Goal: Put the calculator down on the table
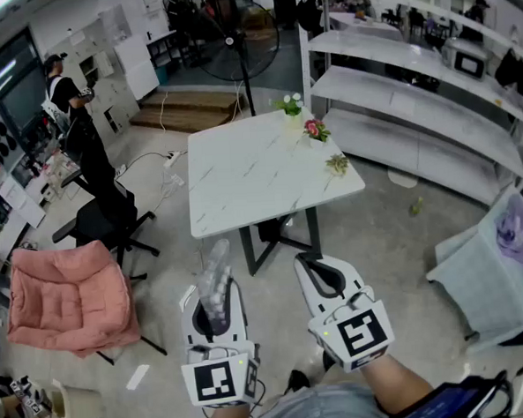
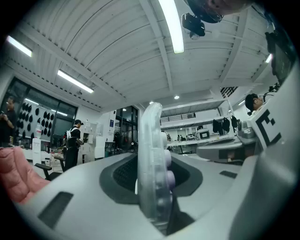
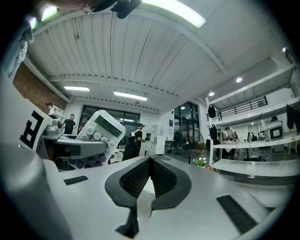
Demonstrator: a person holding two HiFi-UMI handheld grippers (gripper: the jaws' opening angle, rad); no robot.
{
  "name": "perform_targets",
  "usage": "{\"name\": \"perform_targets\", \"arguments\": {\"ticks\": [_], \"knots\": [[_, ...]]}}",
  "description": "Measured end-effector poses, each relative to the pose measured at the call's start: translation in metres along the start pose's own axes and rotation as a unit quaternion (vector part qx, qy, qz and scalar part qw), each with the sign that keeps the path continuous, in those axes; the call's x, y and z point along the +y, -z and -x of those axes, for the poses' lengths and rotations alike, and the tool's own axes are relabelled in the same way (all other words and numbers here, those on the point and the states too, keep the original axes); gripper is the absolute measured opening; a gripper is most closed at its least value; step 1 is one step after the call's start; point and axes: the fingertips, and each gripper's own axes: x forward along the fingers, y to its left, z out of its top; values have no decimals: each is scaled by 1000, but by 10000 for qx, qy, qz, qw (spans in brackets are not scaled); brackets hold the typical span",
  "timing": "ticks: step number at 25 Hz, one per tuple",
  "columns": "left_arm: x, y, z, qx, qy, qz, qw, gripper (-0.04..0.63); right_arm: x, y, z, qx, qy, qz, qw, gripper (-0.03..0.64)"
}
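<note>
**Translucent plastic calculator (image 1: 215, 264) held short of marble worktop (image 1: 251, 178)**

The calculator is clamped edge-on, upright, in the left gripper (image 1: 216, 297), well apart from the white worktop where it is to be set down. The right gripper (image 1: 313, 264) is kept closed and empty, apparently unneeded.

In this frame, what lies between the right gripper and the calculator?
Nothing does. In the head view, only bare floor shows between the shut right gripper and the calculator held in the left gripper.

White marbled table (image 1: 242, 174), pink cushion (image 1: 68, 295), seemingly translucent calculator (image 1: 215, 282)
</note>
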Motion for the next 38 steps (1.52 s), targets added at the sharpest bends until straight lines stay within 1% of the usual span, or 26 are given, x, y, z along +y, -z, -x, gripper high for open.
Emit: {"name": "perform_targets", "arguments": {"ticks": [5,9,11,13,18,20,22,23,25,32,38], "knots": [[-1,1,-5,29,45,13,10000,133,-3,0,-4,10,10,23,10000,15],[2,3,-8,25,123,31,9999,133,0,5,-9,136,-9,1,9999,17],[4,3,-9,3,130,13,9999,133,-1,6,-11,115,86,-5,9999,18],[8,4,-10,12,130,-4,9999,133,-2,5,-12,53,161,6,9999,37],[16,15,-17,160,129,31,9998,133,-9,-1,-16,-76,317,17,9995,48],[19,19,-23,215,123,40,9997,133,-15,-1,-22,-87,352,-4,9993,67],[23,23,-32,230,112,27,9997,133,-21,0,-30,-111,370,-19,9993,110],[24,24,-37,226,109,21,9997,133,-25,2,-35,-113,372,-41,9992,135],[28,27,-51,233,88,30,9997,133,-34,8,-47,-105,364,-84,9992,147],[44,42,-116,326,-1,-89,9994,133,-72,29,-104,16,328,-156,9993,138],[59,46,-180,555,-139,-189,9982,133,-115,37,-158,133,278,-322,9990,119]]}}
